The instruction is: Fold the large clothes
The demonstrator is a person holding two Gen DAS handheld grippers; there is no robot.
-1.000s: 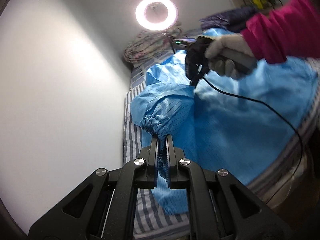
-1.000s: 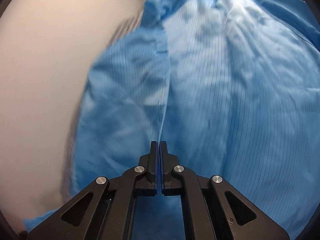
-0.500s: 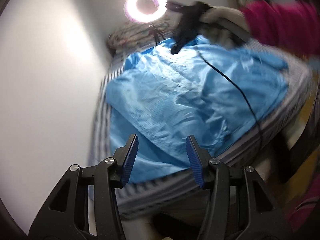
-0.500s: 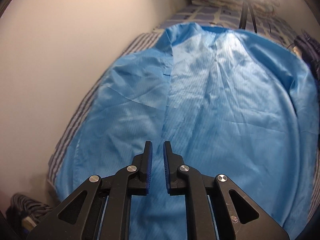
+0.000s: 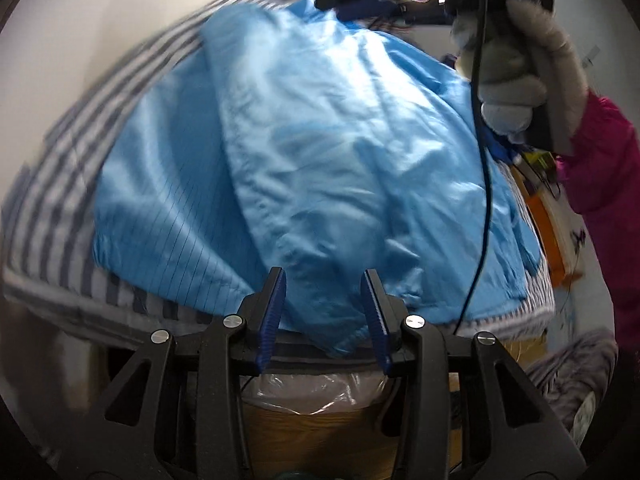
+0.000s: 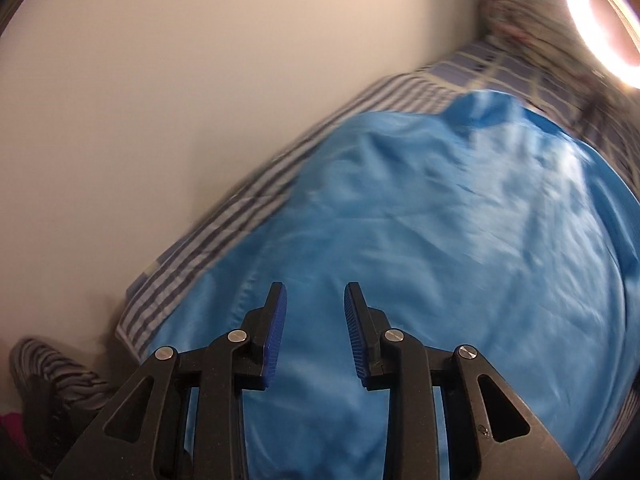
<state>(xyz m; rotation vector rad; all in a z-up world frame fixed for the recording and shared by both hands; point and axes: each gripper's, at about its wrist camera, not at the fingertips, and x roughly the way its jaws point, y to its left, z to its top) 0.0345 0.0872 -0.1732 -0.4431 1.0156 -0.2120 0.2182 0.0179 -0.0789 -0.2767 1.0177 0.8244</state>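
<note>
The blue garment [image 5: 320, 152] lies spread on the striped bed [image 5: 80, 160], ahead of and beneath both pairs of fingers. The left gripper [image 5: 322, 312] has its fingers parted, just closing slightly, empty. The right gripper [image 6: 315, 332], fingers just opening, grips nothing.

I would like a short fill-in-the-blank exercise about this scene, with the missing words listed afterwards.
1. The blue garment lies spread on a bed sheet patterned with ____.
2. The pads on the left tool are coloured ____.
3. The gloved hand comes out of a sleeve coloured ____.
4. Neither the left tool nor the right tool is closed; both stand ____.

Missing words: stripes; blue; pink; open
</note>
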